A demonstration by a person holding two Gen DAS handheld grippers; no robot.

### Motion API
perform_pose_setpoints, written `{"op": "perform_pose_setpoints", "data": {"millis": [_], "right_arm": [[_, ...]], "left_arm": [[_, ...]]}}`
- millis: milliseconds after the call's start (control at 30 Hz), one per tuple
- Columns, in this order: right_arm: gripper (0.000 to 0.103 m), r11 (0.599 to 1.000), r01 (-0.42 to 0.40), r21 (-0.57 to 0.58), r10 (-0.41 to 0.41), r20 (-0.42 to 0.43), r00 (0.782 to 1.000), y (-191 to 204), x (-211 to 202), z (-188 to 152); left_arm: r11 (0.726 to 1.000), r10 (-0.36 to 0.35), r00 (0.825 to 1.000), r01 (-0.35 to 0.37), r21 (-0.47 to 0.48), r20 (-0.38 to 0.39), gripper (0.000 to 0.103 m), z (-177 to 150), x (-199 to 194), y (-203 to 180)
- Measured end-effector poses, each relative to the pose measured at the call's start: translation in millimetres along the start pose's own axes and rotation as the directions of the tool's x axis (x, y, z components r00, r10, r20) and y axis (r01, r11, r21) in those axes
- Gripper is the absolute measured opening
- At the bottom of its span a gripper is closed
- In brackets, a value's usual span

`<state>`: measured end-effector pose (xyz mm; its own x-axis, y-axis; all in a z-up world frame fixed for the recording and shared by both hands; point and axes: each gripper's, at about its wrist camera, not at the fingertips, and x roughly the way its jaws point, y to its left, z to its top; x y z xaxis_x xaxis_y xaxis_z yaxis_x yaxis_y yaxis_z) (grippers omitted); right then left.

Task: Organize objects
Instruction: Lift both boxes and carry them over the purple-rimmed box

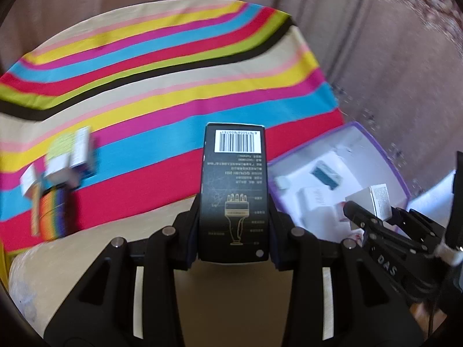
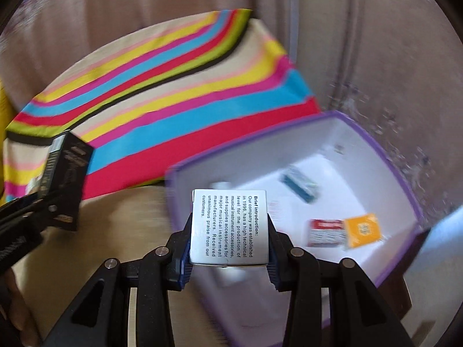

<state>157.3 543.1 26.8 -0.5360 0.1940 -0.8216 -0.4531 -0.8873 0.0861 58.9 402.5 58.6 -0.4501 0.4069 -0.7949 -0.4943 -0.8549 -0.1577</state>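
My left gripper [image 1: 234,225] is shut on a tall black box [image 1: 235,190] with a barcode, held above the table's front edge; the box also shows in the right wrist view [image 2: 65,179]. My right gripper [image 2: 230,243] is shut on a small silver-white box [image 2: 229,227] printed with text, held over the near left corner of a purple-rimmed white bin [image 2: 385,156]. The bin also shows in the left wrist view [image 1: 387,153], with the silver-white box [image 1: 373,204] above it. Inside lie a teal box [image 2: 299,186], a red-and-white box [image 2: 325,232] and an orange box [image 2: 363,230].
A striped cloth [image 1: 162,92] covers the table. Several small boxes [image 1: 69,159] and a rainbow-striped object [image 1: 53,217] sit on it at the left. A curtain [image 2: 173,8] hangs behind. The bin stands off the table's right edge.
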Motion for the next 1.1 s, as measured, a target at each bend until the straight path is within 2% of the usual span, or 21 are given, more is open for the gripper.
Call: {"op": "perform_pose_setpoints", "data": {"millis": [133, 233, 300, 400, 500, 600, 700, 767, 800, 933, 1000, 1100], "right_arm": [[0.042, 0.995, 0.065, 0.071, -0.065, 0.000, 0.998, -44.9, 3.6, 4.6], [0.042, 0.988, 0.104, 0.110, -0.105, -0.001, 0.994, -70.9, 5.0, 6.7], [0.042, 0.983, 0.126, 0.136, -0.127, -0.004, 0.992, -87.2, 6.5, 7.9], [0.042, 0.975, 0.148, 0.167, -0.149, -0.004, 0.989, -106.2, 5.2, 9.0], [0.042, 0.968, 0.160, 0.194, -0.162, -0.007, 0.987, -121.3, 5.2, 8.0], [0.042, 0.964, 0.163, 0.209, -0.164, -0.012, 0.986, -129.5, 7.1, 6.8], [0.042, 0.961, 0.173, 0.215, -0.174, -0.011, 0.985, -136.4, 6.7, 4.6], [0.042, 0.959, 0.175, 0.224, -0.176, -0.014, 0.984, -140.6, 6.8, 4.3], [0.042, 0.958, 0.176, 0.227, -0.177, -0.016, 0.984, -142.9, 8.0, 4.7], [0.042, 0.953, 0.184, 0.240, -0.184, -0.020, 0.983, -150.4, 7.6, 3.6], [0.042, 0.954, 0.186, 0.234, -0.187, -0.021, 0.982, -152.0, 8.1, 4.3], [0.042, 0.956, 0.186, 0.227, -0.186, -0.023, 0.982, -153.4, 10.8, 6.7]], "left_arm": [[0.993, -0.036, 0.999, 0.040, 0.111, -0.030, 0.042, 14.8, 16.7, -40.1], [0.972, -0.038, 0.996, 0.056, 0.226, -0.081, 0.043, 22.2, 37.7, -74.8], [0.952, -0.017, 0.989, 0.061, 0.300, -0.146, 0.042, 25.5, 60.0, -94.6], [0.925, 0.028, 0.966, 0.073, 0.374, -0.258, 0.042, 26.5, 92.1, -113.5], [0.885, 0.081, 0.949, 0.071, 0.460, -0.303, 0.043, 26.6, 115.5, -133.1], [0.865, 0.144, 0.933, 0.043, 0.500, -0.329, 0.043, 21.9, 131.2, -140.9], [0.849, 0.166, 0.911, 0.063, 0.525, -0.377, 0.043, 11.6, 142.1, -146.1], [0.833, 0.150, 0.891, 0.119, 0.540, -0.428, 0.043, 3.2, 145.3, -149.2], [0.828, 0.141, 0.888, 0.137, 0.544, -0.439, 0.043, 1.2, 145.1, -152.8], [0.823, 0.041, 0.854, 0.265, 0.502, -0.518, 0.043, -6.3, 138.3, -162.9], [0.806, 0.023, 0.853, 0.292, 0.515, -0.521, 0.043, -11.6, 133.2, -169.5], [0.797, -0.020, 0.833, 0.347, 0.494, -0.553, 0.043, -14.2, 131.2, -174.7]]}}
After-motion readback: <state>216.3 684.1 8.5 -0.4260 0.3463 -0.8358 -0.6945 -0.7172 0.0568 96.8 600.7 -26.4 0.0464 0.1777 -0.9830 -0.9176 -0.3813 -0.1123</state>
